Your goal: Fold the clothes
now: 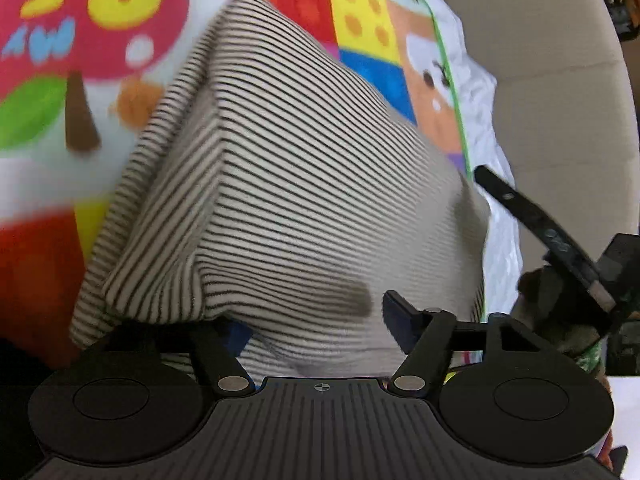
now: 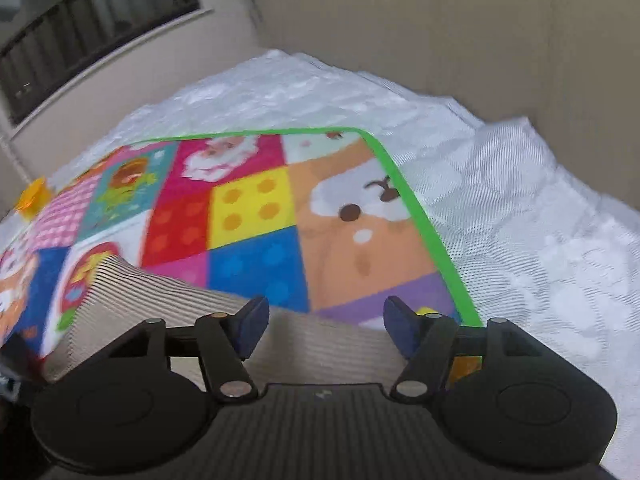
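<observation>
Striped top (image 1: 304, 208) on mat (image 2: 256, 216). L gripper (image 1: 316, 320) jaws spread, top draped over them. R gripper (image 2: 324, 324) jaws spread, over top's edge.

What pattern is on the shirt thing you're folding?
Thin dark stripes on cream; the striped garment shows best in the left wrist view.

L gripper (image 1: 316, 320) & R gripper (image 2: 325, 326) both w/ jaws spread wide, nothing clamped
</observation>
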The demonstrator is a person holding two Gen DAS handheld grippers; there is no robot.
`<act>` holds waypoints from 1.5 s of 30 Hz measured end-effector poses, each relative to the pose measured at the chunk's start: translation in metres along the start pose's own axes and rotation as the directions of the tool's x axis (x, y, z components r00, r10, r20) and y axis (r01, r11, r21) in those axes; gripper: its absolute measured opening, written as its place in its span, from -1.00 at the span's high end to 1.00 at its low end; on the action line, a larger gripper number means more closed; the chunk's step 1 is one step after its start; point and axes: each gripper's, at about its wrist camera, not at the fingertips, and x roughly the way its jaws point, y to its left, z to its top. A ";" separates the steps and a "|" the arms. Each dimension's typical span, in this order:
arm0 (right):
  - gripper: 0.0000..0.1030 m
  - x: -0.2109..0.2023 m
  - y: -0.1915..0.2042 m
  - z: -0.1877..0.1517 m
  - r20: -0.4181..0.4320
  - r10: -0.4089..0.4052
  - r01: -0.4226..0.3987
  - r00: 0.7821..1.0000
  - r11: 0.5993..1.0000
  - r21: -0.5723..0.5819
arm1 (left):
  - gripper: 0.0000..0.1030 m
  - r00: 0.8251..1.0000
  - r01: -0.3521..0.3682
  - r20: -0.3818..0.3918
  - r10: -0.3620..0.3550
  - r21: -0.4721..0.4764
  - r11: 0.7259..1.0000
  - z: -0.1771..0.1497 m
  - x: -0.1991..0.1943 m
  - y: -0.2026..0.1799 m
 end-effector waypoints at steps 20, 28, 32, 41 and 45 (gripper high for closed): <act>-0.22 0.011 0.035 -0.038 -0.074 -0.021 0.021 0.997 1.000 -0.007 | -0.48 0.945 -0.190 0.288 0.158 0.086 0.978 0.111 -0.026 -0.005; -0.22 0.010 0.036 -0.039 -0.076 -0.034 0.034 0.997 0.999 -0.005 | -0.77 0.992 -0.069 0.105 0.068 0.009 0.998 0.058 -0.027 0.019; -0.23 0.008 0.036 -0.040 -0.076 -0.041 0.041 0.996 0.999 -0.009 | -0.73 0.994 -0.063 0.087 0.061 0.018 0.998 0.053 -0.010 0.020; -0.23 0.005 0.051 -0.047 -0.105 -0.020 0.016 0.994 0.999 -0.038 | 0.00 0.964 -0.157 0.236 0.120 0.144 0.977 0.100 -0.004 0.003; -0.23 0.002 0.077 -0.059 -0.140 0.013 -0.029 0.990 0.993 -0.114 | -0.04 0.942 -0.208 0.301 0.150 0.171 0.963 0.119 -0.004 -0.001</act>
